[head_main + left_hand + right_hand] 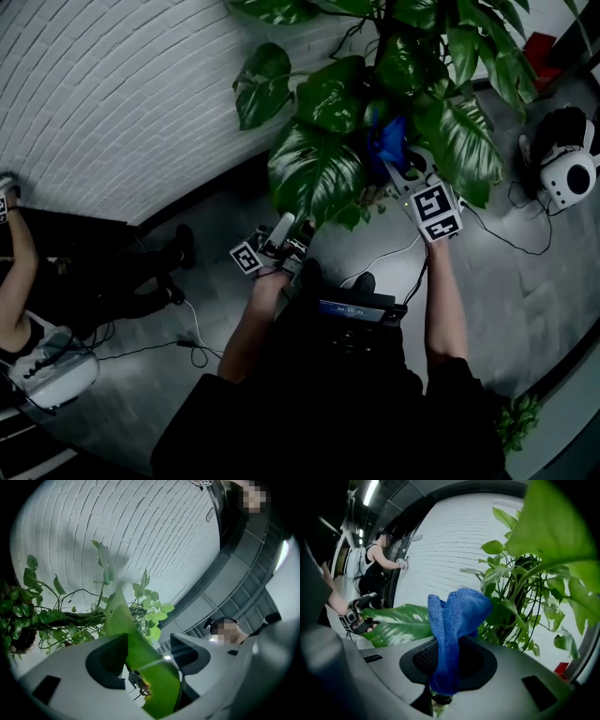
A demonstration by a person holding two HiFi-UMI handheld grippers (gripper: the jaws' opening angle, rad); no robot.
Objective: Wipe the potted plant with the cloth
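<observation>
The potted plant (394, 75) stands by the white brick wall, with big glossy leaves. My left gripper (284, 234) holds the tip of one large variegated leaf (314, 169). In the left gripper view that leaf (145, 663) fills the gap between the left gripper (147, 651) jaws. The right gripper view shows the same leaf (396, 623) stretched out flat. My right gripper (401, 173) is up among the foliage, shut on a bunched blue cloth (389, 141). The cloth (454, 620) stands up out of the right gripper (450, 657). It is beside the held leaf, apart from it.
A white brick wall (112, 94) runs behind the plant. White headphone-like gear (567, 173) and cables (511, 239) lie on the grey floor at right. A person (19, 272) is at the far left. A small plant (516, 420) grows at bottom right.
</observation>
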